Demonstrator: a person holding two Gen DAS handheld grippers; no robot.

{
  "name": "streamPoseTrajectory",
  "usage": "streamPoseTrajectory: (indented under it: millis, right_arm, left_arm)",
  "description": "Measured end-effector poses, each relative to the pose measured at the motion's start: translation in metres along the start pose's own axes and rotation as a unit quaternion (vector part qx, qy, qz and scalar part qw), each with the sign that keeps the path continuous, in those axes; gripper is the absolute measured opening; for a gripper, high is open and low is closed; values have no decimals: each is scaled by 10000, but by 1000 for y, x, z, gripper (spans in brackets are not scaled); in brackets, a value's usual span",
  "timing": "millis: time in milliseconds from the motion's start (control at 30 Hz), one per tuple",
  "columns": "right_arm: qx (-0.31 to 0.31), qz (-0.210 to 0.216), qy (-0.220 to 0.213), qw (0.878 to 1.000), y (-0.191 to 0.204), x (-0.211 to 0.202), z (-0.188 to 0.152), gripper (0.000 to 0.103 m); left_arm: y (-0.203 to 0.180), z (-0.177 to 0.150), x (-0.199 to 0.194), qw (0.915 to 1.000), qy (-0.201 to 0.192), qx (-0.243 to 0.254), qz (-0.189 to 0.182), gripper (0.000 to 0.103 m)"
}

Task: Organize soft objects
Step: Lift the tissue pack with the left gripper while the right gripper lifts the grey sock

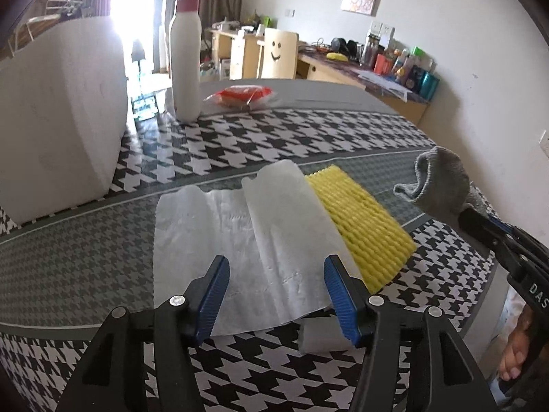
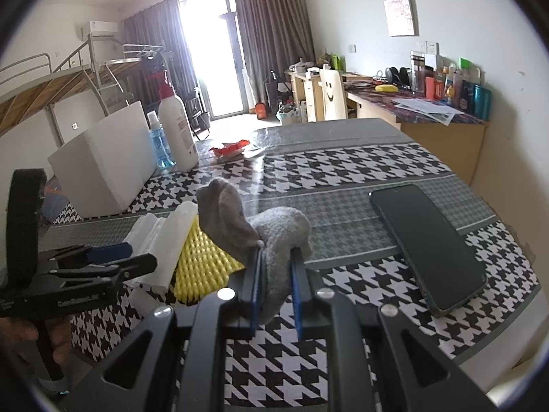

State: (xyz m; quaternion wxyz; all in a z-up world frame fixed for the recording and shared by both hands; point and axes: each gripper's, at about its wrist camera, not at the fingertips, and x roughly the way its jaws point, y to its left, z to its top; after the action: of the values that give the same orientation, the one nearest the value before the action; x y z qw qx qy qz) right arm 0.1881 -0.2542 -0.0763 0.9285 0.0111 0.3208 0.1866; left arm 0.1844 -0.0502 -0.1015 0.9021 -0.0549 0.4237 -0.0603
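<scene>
Blue-padded left tongs (image 1: pixel 276 274) gape open, nothing pinched, low over a white crinkled paper towel sheet (image 1: pixel 240 240) lying flat near the counter's (image 1: pixel 308 137) front edge. Sheet overlaps a yellow foam mesh sleeve (image 1: pixel 363 226). Right tongs (image 2: pixel 276 257) clamp a grey knit sock (image 2: pixel 271 237), lifted off the houndstooth counter. Black smartphone (image 2: pixel 429 243) toward right edge; white foam box (image 2: pixel 106 158) left.
</scene>
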Motion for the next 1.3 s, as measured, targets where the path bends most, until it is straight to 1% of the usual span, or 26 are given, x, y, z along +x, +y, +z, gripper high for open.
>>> streamPoseTrajectory:
  millis: [133, 200, 267, 433, 500, 533, 567, 667, 733, 833, 967, 1300]
  right_arm:
    - [-27, 37, -6, 10000, 2, 0, -1, 19]
    - [-53, 57, -26, 10000, 4, -1, -1, 19]
    - [-80, 52, -38, 9999, 5, -2, -1, 19]
    - [-142, 100, -54, 9998, 10, -3, -1, 19]
    - [-154, 125, -59, 9998, 12, -3, 0, 19]
    - [-162, 135, -63, 9998, 13, -3, 0, 19]
    - [-177, 144, -72, 9997, 14, -4, 1, 19]
    - [-213, 184, -87, 9996, 18, -5, 1, 19]
    - [-245, 202, -95, 9995, 21, -6, 1, 19]
    - [-275, 229, -125, 9993, 24, -7, 3, 19]
    - [-331, 261, -179, 9989, 29, -8, 6, 19]
    - [-374, 433, -238, 9981, 43, -7, 16, 19]
  left_arm:
    - [3, 0, 7, 9999, 116, -32, 101, 58]
    - [3, 0, 6, 9998, 89, -21, 180, 51]
    - [4, -1, 6, 9997, 77, -15, 243, 41]
    - [0, -3, 7, 9981, 48, 249, 567, 31]
    - [-1, -3, 8, 9971, 32, 356, 667, 20]
    - [0, -3, 7, 9970, 34, 363, 679, 12]
    - [1, -3, 7, 9968, 34, 379, 708, 8]
    - [7, -3, 5, 9980, 37, 298, 548, 5]
    - [9, -2, 0, 9987, -38, 292, 425, 5]
    - [8, -1, -11, 9982, -230, 349, 436, 5]
    - [11, 0, -25, 9981, -370, 330, 355, 5]
    - [17, 6, -50, 9959, -767, 314, 370, 5]
